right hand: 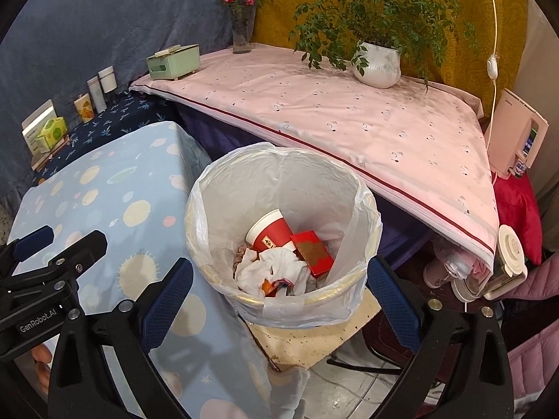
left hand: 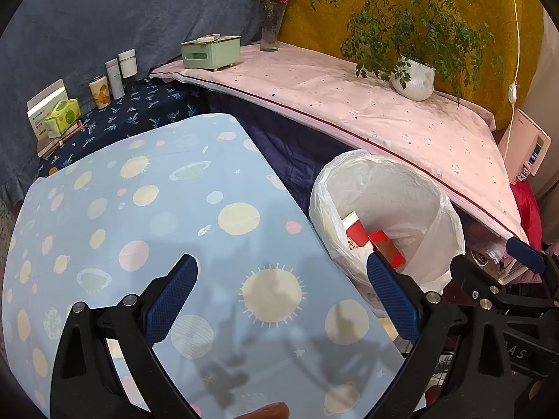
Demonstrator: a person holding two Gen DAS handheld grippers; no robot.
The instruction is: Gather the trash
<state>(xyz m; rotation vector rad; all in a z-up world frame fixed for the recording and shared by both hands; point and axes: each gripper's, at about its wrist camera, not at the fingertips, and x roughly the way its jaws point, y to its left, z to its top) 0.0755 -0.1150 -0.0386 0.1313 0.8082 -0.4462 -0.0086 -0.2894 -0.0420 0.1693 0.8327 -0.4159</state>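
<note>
Both our grippers empty, fingers spread wide. Left gripper (left hand: 281, 286) over the blue planet-print tablecloth (left hand: 146, 209), its right finger overlapping the bin's near rim in view. Right gripper (right hand: 279, 282) hangs above the lined trash bin (right hand: 209, 188), which stands just beside the table's edge. In the bin: red paper cup (right hand: 270, 234) on its side, red box (right hand: 312, 251) touching it, crumpled white tissues (right hand: 276, 269) in front. Behind the bin, pink-covered surface (right hand: 349, 115) carrying a potted plant (right hand: 377, 64), green tissue box (right hand: 173, 61), flower vase (right hand: 241, 33). Bottles and cartons sit well apart, far left.
</note>
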